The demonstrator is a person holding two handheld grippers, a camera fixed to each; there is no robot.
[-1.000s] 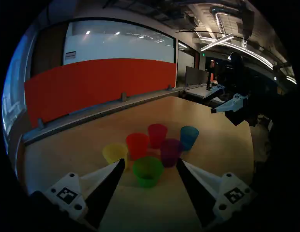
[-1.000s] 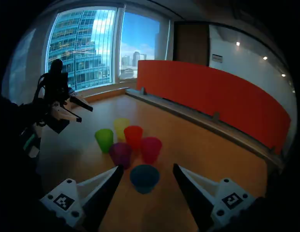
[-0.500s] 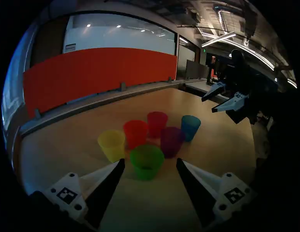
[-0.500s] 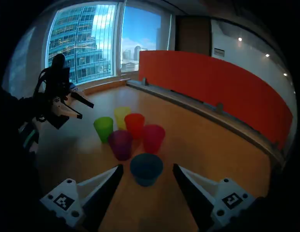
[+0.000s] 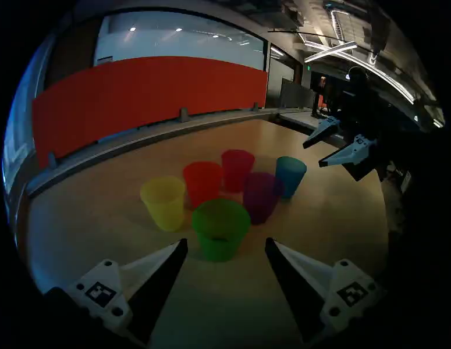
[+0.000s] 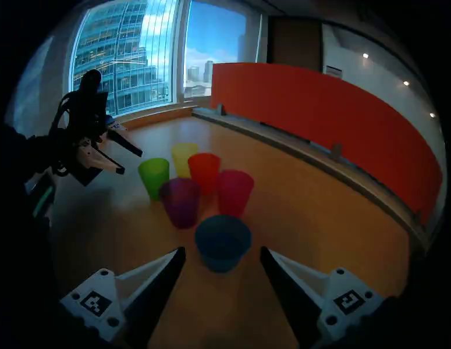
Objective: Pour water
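Both claws nearer cups than a second ago. Your left claw (image 5: 224,241) now faces green cup (image 5: 220,228), right claw (image 6: 221,249) faces blue cup (image 6: 223,241). Each claw spread wide, pinching nothing. Six cups cluster mid-worktop (image 5: 97,215), well off far edge with red screen (image 5: 149,93). Cups look thin plastic: light, easily tipped, wall likely to flex under squeeze. Take hold mid-wall, below rim, gentle pinch — keep upright. Water inside: cannot tell. Other cups stand close — mind them when lifting.
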